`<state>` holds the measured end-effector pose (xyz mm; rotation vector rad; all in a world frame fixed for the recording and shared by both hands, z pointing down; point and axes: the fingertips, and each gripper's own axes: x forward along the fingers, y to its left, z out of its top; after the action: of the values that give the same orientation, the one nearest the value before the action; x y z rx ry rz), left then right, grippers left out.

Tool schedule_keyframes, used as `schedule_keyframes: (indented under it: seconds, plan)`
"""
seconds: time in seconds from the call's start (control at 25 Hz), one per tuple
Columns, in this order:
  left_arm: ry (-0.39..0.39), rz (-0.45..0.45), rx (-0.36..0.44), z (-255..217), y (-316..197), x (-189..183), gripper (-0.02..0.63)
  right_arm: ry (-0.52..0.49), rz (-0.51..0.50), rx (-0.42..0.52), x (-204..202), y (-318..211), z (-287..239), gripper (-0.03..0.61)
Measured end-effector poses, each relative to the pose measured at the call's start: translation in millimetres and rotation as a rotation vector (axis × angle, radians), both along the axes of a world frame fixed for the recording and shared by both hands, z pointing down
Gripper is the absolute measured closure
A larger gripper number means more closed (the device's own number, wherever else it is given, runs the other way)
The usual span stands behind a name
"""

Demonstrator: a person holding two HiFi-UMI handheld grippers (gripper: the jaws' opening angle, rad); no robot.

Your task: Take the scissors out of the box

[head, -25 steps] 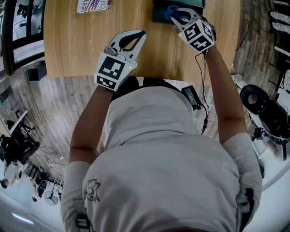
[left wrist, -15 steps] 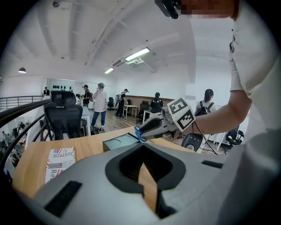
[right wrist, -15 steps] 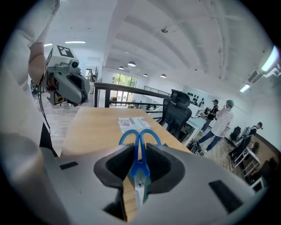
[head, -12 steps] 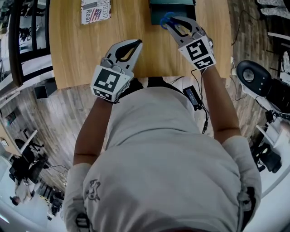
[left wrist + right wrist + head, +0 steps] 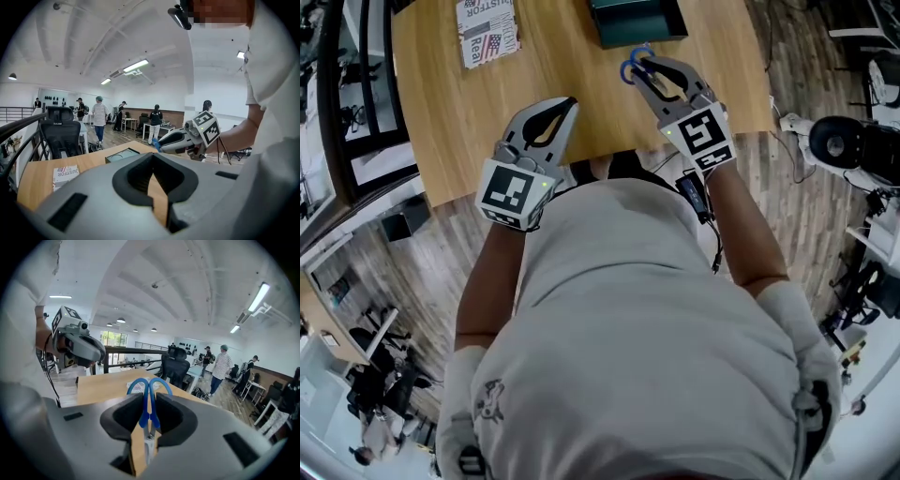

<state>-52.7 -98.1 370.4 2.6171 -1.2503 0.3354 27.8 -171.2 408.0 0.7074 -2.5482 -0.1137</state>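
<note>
- The right gripper [image 5: 641, 64] is clamped on the scissors [image 5: 144, 416]. Its two jaws pinch them just below the blue finger loops.
- The loops stick out past the jaw tips, and the metal blades run back between the jaws toward the hand.
- The scissors are out of the box [image 5: 637, 21] and held in the air over the near part of the wooden table [image 5: 450, 122]. Their loops point toward the box, with a clear strip of tabletop between the two.
- The box is dark teal and open-topped, and it sits at the far edge of the table.
- The left gripper [image 5: 570, 100] has its jaws closed tip to tip with nothing between them. Only the wood of the table shows through the hollow behind the tips.
- It hangs over the near edge of the table, to the left of the right gripper and well apart from it.
- A printed booklet [image 5: 487, 33] lies flat at the far left of the table, well away from the box.
</note>
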Motion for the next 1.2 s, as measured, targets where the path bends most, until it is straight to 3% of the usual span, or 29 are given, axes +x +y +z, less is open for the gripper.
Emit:
schedule_keyframes:
  seconds: [0.28,0.64,0.92,1.2]
  plan:
    - [0.005,0.056,0.015,-5.8,33.6,-12.6,0.609,-0.092,0.112,0.01,7.3,44.5,-24.3,0.485]
    - [0.037,0.081,0.011,-7.1,57.8,-20.3,0.609,-0.074,0.175,-0.008,22.8,82.9,-23.6,0.485]
    - [0.048,0.08,0.009,-10.7,65.9,-1.6,0.609,-0.087,0.193,0.006,50.1,93.8,-36.3,0.485]
    - [0.035,0.059,0.014,-11.0,73.3,32.7,0.609,-0.164,0.189,0.0,84.2,106.7,-44.9,0.485]
